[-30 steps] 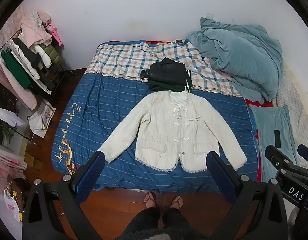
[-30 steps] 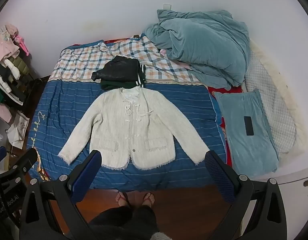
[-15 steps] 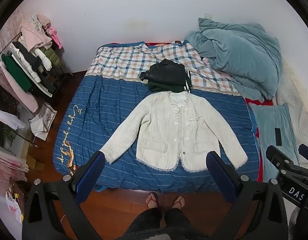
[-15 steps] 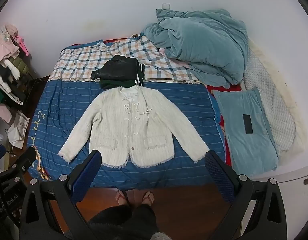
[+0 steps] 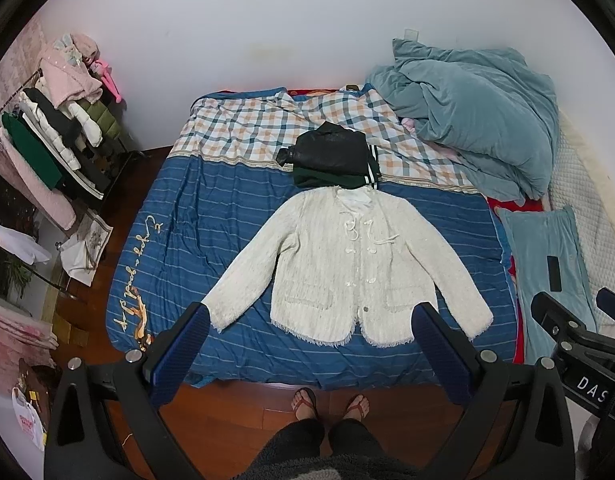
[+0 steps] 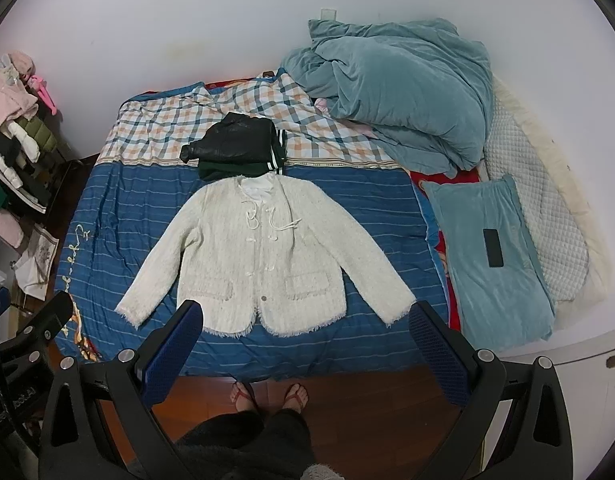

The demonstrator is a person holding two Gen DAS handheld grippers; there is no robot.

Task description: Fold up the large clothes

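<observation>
A cream tweed jacket (image 5: 347, 264) lies flat, front up, sleeves spread, on the blue striped bed cover (image 5: 211, 216); it also shows in the right wrist view (image 6: 263, 256). Behind its collar sits a folded pile of dark clothes (image 5: 331, 154), also in the right wrist view (image 6: 235, 144). My left gripper (image 5: 307, 320) is open and empty, held high above the bed's near edge. My right gripper (image 6: 303, 320) is open and empty, also high above the jacket's hem. The right gripper's body shows at the right of the left wrist view (image 5: 571, 332).
A heap of teal duvet (image 6: 395, 92) lies at the bed's far right. A teal pillow (image 6: 491, 264) with a black phone (image 6: 493, 247) lies to the right. A clothes rack (image 5: 51, 140) stands at the left. My feet (image 5: 327, 400) stand on the wooden floor at the bed's foot.
Both views have shifted slightly; the bed and jacket sit a little higher in frame. Both grippers stay open and empty. The jacket has not moved.
</observation>
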